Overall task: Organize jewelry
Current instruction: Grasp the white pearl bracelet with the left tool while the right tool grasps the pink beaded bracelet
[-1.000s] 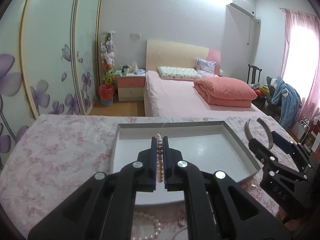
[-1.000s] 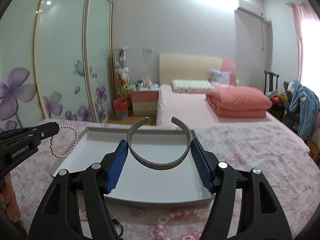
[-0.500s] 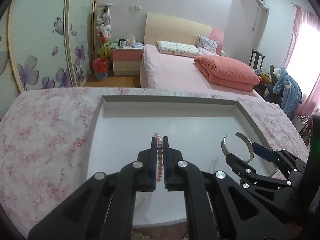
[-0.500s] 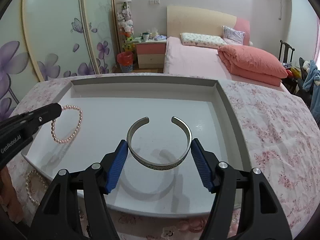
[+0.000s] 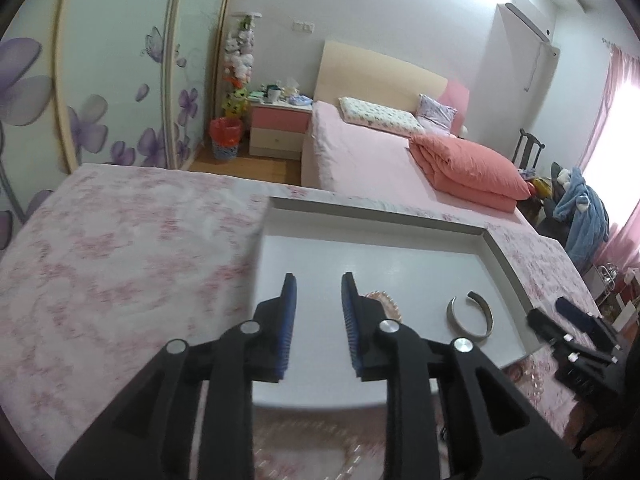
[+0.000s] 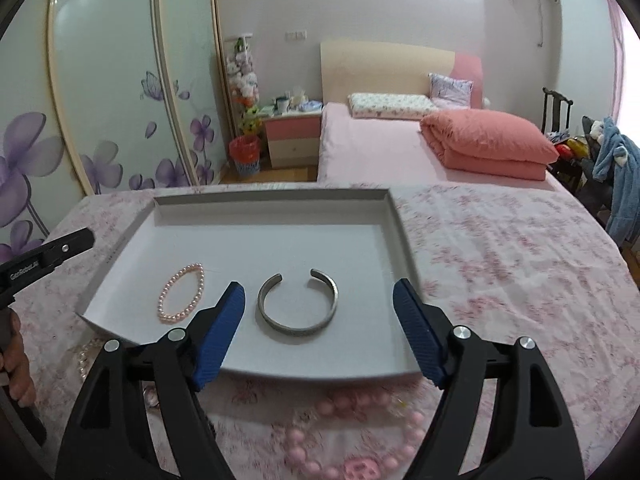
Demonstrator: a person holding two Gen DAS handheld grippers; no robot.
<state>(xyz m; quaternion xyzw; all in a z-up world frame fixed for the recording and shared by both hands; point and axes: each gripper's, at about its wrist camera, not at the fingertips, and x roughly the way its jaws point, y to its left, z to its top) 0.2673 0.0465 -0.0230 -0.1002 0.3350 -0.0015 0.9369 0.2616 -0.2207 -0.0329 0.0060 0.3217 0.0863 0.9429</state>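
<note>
A silver open cuff bangle (image 6: 298, 304) with a patterned outer band lay flat on the floor of the shallow white tray (image 6: 394, 212), just beside a loop of small pink pearl beads (image 6: 182, 294), the two apart from each other. The right gripper (image 6: 318, 312) hung over the cuff with its jaws opening wide and touching nothing, while the left gripper (image 5: 316, 308) was opening too, narrow and empty, its right finger hiding part of the pearl loop in that view. On the floral pink cloth (image 6: 500, 264) in front of the tray lay a chunky pink bead necklace (image 6: 352, 432) and a pale pearl strand (image 6: 84, 360), partly hidden by the right gripper's arms.
</note>
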